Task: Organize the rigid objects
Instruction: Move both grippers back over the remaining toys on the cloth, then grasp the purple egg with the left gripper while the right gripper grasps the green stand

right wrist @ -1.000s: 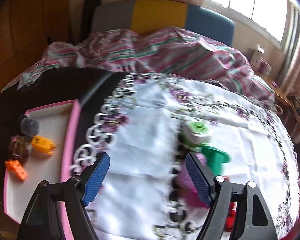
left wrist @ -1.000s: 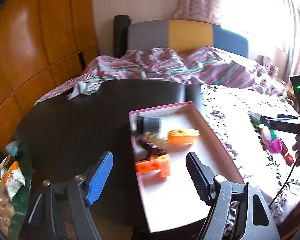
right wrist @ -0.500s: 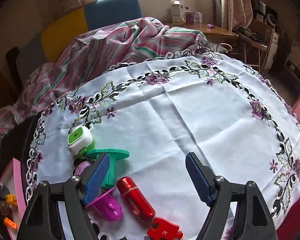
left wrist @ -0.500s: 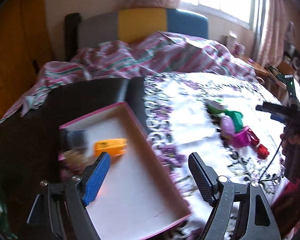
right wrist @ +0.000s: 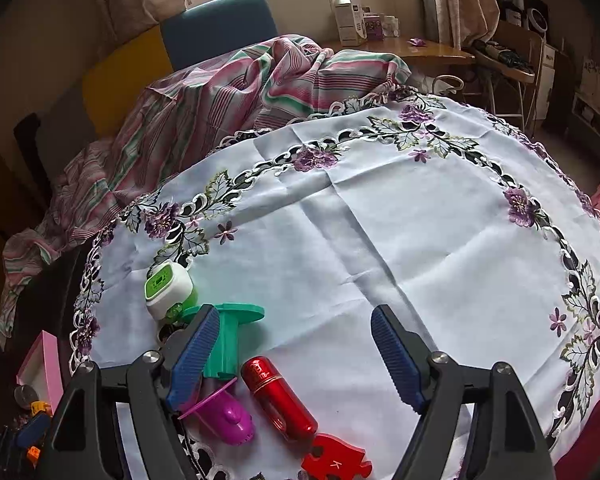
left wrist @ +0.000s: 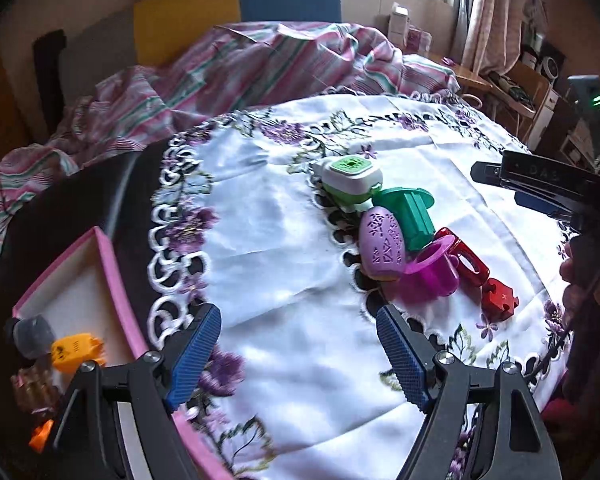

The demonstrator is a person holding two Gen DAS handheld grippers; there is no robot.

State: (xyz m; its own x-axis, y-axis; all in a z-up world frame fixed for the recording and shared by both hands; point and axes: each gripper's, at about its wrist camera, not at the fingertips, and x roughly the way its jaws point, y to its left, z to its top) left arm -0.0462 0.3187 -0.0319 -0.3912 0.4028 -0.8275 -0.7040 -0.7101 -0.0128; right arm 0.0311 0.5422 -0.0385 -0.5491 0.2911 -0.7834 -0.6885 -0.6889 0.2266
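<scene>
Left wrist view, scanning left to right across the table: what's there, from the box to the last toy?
Pink box → green-and-white gadget → purple oval piece → red cylinder → red puzzle piece.

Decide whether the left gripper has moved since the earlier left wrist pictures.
Yes. The left gripper swung right, off the pink-rimmed white box and onto the white embroidered tablecloth.
</scene>
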